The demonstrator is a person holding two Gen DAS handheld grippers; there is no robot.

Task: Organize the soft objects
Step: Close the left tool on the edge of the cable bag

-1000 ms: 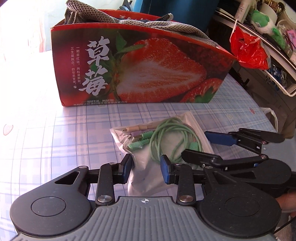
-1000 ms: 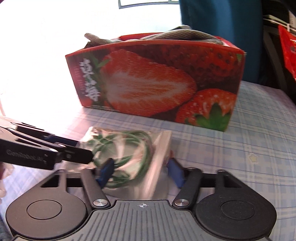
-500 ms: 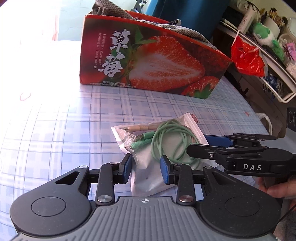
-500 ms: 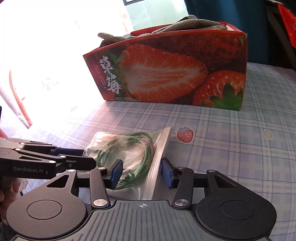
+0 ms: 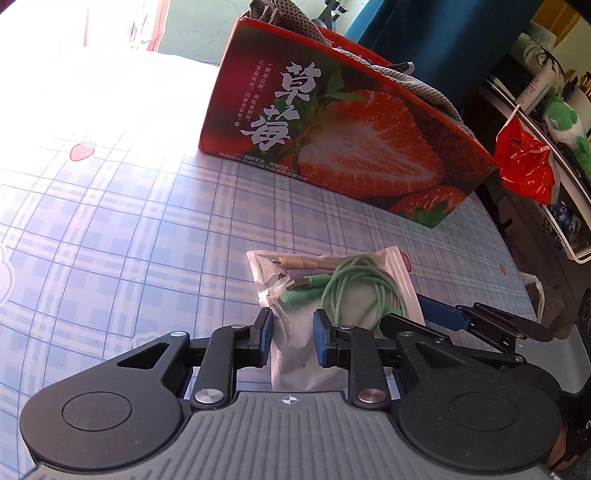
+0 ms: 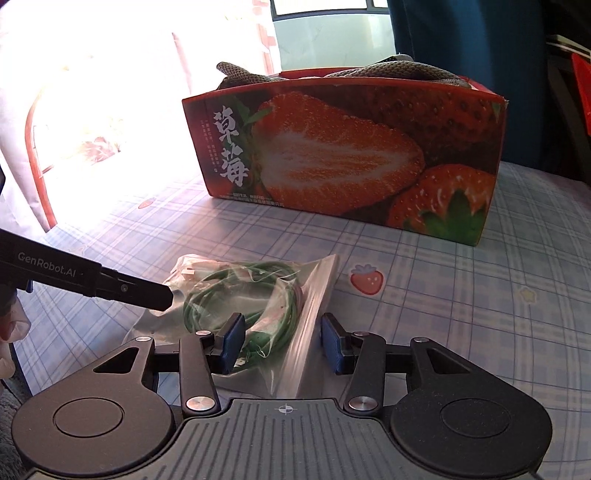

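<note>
A clear plastic bag (image 5: 295,347) with a coiled green cable (image 5: 354,291) lies on the checked tablecloth; it also shows in the right wrist view (image 6: 258,295). My left gripper (image 5: 291,341) is open, its blue pads on either side of the bag's near end. My right gripper (image 6: 282,343) is open around the bag's other edge. The right gripper shows in the left wrist view (image 5: 469,325), and the left gripper in the right wrist view (image 6: 122,288). A red strawberry box (image 5: 351,147) holding grey knitted fabric (image 5: 295,22) stands behind the bag.
The box also shows in the right wrist view (image 6: 351,158). A red plastic bag (image 5: 524,162) hangs by cluttered shelves (image 5: 565,110) at the right. A dark blue curtain (image 6: 461,37) is behind the box. The table edge runs along the right.
Both grippers have drawn back from the box and the view has swung right. The bag with the cable stays between both pairs of fingers. Both grippers stay open.
</note>
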